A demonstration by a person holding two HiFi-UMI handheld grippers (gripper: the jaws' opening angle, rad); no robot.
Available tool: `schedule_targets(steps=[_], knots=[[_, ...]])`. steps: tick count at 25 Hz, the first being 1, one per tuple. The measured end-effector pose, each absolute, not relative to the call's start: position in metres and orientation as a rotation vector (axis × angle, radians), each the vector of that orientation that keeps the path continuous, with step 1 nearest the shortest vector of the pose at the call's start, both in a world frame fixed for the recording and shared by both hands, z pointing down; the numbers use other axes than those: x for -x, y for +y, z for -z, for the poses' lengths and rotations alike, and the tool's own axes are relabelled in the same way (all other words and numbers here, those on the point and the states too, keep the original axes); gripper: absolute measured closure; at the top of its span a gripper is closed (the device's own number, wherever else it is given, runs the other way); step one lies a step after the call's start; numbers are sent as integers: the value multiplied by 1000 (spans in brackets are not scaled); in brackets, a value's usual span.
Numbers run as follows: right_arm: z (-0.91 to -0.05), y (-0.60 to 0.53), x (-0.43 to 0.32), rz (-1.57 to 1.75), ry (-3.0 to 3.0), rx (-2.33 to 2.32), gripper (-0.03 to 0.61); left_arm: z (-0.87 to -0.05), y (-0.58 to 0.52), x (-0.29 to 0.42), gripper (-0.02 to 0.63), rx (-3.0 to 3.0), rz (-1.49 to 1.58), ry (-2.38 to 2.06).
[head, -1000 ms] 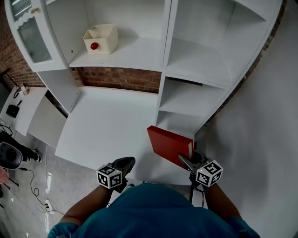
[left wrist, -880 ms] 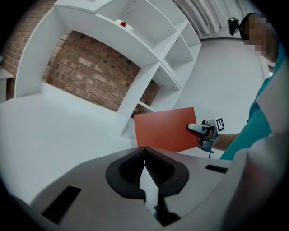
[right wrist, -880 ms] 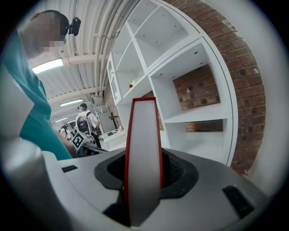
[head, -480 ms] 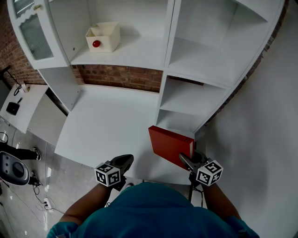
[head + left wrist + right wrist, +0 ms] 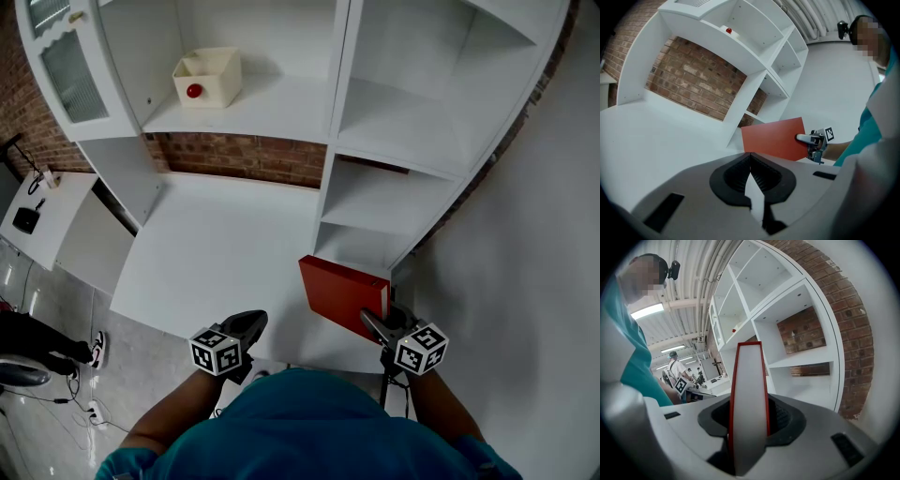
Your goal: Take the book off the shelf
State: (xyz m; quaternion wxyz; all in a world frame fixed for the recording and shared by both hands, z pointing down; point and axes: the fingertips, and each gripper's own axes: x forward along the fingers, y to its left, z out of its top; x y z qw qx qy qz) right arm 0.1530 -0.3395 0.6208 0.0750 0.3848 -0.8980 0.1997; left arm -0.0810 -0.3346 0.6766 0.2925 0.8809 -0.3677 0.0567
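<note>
Head view: the right gripper (image 5: 373, 326) holds a red hardcover book (image 5: 339, 289) over the white desk's (image 5: 216, 253) front right corner, just in front of the white shelf unit (image 5: 380, 202). Left gripper view: the left gripper (image 5: 750, 157) has its jaws pressed together, with nothing between them. Right gripper view: the jaws clamp the book by its page edge.

A red cover is shown on the book (image 5: 342, 292), at lower centre-right of the head view, and its page edge is seen as off-white between red borders. The shelf (image 5: 394, 141) and the surface (image 5: 216, 253) are painted plain white. Behind them, the wall (image 5: 234, 157) is patterned in red-brown brick with pale mortar lines. At upper left, a cream box (image 5: 211, 75) is set off by a red ball (image 5: 192, 91). The left gripper (image 5: 253, 323) and right gripper (image 5: 368, 322) are each topped by a cube patterned in black and white squares. Their bodies are grey and their fingers (image 5: 738, 176) black and ribbed. A teal shirt (image 5: 300, 422) is worn, and the floor (image 5: 122, 356) is seen as glossy pale grey.
</note>
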Motion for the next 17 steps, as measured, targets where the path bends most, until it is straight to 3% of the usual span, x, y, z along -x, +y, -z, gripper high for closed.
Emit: schedule_targets(steps=[17], knots=[[-618, -338, -154, -588, -2696, -1155, 403, -673, -335, 82, 597, -2353, -143, -983]])
